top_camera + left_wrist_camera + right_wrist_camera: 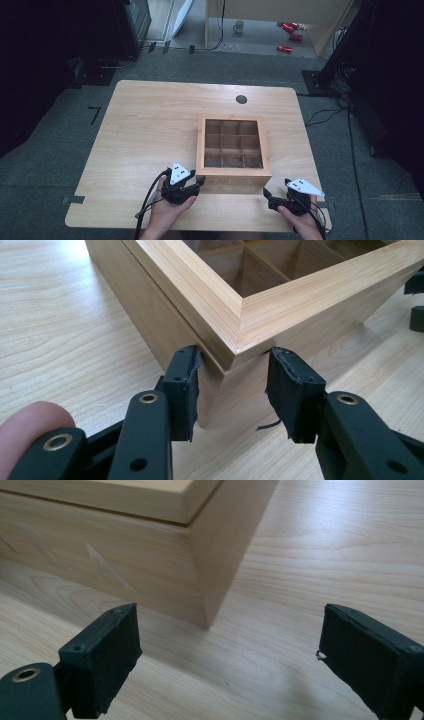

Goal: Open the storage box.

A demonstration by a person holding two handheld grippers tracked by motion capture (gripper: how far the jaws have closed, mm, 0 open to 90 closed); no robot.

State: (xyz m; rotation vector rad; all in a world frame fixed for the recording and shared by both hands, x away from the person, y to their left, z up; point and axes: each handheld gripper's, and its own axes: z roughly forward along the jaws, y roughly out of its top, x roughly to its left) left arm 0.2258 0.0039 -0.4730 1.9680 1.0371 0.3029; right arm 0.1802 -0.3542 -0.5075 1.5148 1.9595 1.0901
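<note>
Wooden box (233, 150), nine compartments under a framed lid, sits right of centre on the table (145, 125), its near face square to the person. Left gripper (232, 390) straddles the box's near-left corner at the lid seam, jaws parted and just beside the wood, not yet clamped. Right gripper (227, 655) hangs wide open just short of the near-right corner, low over the tabletop. Box looks rigid and fairly solid, its smooth finish likely slippery; the lid's overhanging lip at the corners seems the surest hold. Footprint is close to square, with no clear long axis; whether the panel is glazed is hard to tell.
</note>
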